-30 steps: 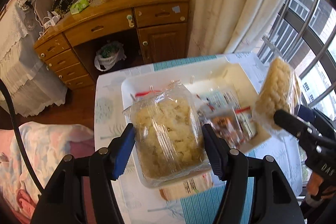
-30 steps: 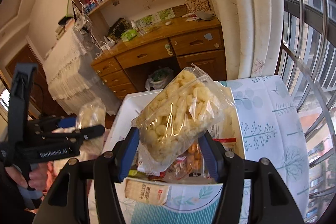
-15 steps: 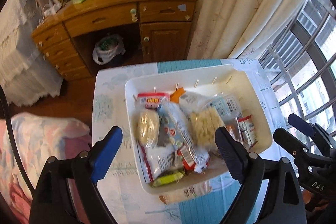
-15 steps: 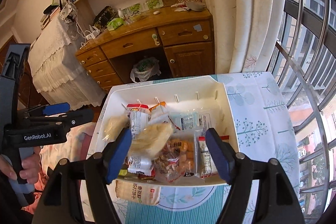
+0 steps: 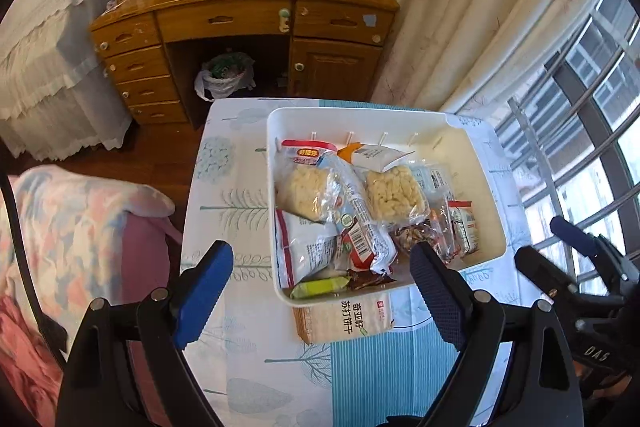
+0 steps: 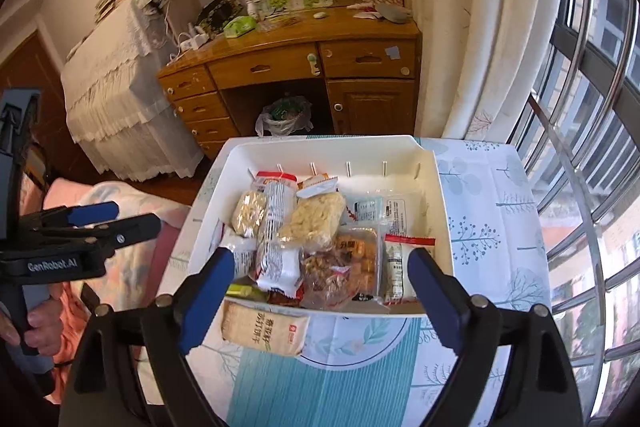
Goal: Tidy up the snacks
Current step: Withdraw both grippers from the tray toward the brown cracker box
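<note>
Both your left tongs (image 5: 320, 291) and right tongs (image 6: 322, 291) gape wide and empty, the right having just been opening. Drop onto the soda cracker pack (image 6: 266, 327) lying on the table (image 6: 480, 227), just near of the white bin (image 6: 444, 227); pinch its short sides. Two puffed-corn bags (image 5: 308, 193) lie inside; one pack remains outside.

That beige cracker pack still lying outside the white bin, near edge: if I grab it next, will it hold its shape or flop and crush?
The cracker pack looks flat and blocky, so probably fairly stiff and light. Its film wrapper looks smooth, so it may slip. Crackers likely break if pinched hard. It lies flat on the tablecloth against the white bin, so it shouldn't roll.
</note>
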### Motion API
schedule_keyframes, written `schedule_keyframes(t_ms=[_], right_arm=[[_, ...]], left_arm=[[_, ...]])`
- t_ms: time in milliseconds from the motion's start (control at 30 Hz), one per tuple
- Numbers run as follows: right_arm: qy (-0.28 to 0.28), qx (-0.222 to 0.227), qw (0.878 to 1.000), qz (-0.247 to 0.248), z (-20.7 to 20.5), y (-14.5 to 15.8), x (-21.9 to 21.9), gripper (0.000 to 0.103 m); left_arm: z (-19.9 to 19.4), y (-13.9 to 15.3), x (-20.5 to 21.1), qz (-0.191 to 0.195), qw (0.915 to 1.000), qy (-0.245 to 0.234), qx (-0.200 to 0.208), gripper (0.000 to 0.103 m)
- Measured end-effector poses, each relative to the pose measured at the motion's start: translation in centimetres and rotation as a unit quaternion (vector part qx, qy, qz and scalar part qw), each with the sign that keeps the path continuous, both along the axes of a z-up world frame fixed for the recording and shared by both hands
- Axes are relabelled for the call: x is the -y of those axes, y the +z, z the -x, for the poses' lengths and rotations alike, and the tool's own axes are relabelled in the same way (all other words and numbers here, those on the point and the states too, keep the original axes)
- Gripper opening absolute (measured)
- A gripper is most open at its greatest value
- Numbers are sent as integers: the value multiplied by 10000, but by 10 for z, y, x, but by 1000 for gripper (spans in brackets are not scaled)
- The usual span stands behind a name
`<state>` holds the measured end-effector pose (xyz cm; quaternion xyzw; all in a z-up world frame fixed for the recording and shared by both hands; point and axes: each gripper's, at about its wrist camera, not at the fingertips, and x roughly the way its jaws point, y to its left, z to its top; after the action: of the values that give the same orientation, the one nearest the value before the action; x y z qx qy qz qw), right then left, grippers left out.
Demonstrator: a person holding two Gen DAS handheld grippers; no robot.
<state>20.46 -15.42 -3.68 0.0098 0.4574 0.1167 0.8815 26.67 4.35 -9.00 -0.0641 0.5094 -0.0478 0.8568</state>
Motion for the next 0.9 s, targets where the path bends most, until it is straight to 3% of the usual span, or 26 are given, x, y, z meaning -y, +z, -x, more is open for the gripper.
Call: schedule_keyframes(t_ms=[333, 567, 900], right_arm=[[760, -60, 9957, 521, 33, -31, -36, 90], [1345, -153, 9893, 541, 49, -64, -55, 96], [2475, 12, 9627, 1089, 61, -110, -92, 97]], left_arm=[[62, -30, -24, 220, 9982, 562, -67, 89], [100, -64, -40, 272, 9949, 955, -157, 89], [120, -105, -53, 545, 9927, 1053, -208, 89]])
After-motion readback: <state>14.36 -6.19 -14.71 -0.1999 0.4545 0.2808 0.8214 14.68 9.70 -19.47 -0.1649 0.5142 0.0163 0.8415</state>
